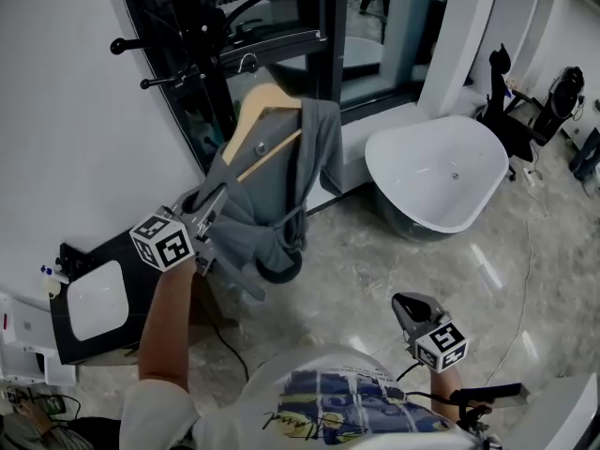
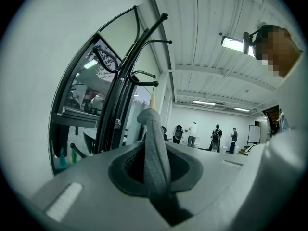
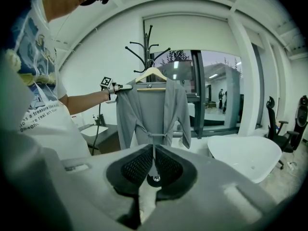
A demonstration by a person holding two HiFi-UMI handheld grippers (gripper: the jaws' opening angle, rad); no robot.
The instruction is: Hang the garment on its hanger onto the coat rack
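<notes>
Wall: a plain white wall (image 1: 75, 111) curves along the left side.
Floor: a glossy floor (image 1: 375, 261) of pale grey stone look, with streaks of reflected light.
Windows: tall black-framed glazing (image 1: 328, 7) set into the wall.
Furniture: a white freestanding bathtub (image 1: 422, 157) stands beside the glazing, a black office chair (image 1: 497, 92) beyond it, and a white basin (image 1: 94, 303) sits in a black counter (image 1: 66, 340) near the wall.
Light: lit strip lights (image 2: 207, 102) on a white beamed ceiling.
Far end: people (image 2: 193, 134) stand well away.

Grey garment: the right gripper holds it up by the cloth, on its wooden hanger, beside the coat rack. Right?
No. The left gripper holds the grey garment, jaws shut on its cloth, as the left gripper view shows. It is on its wooden hanger, beside the coat rack.
</notes>
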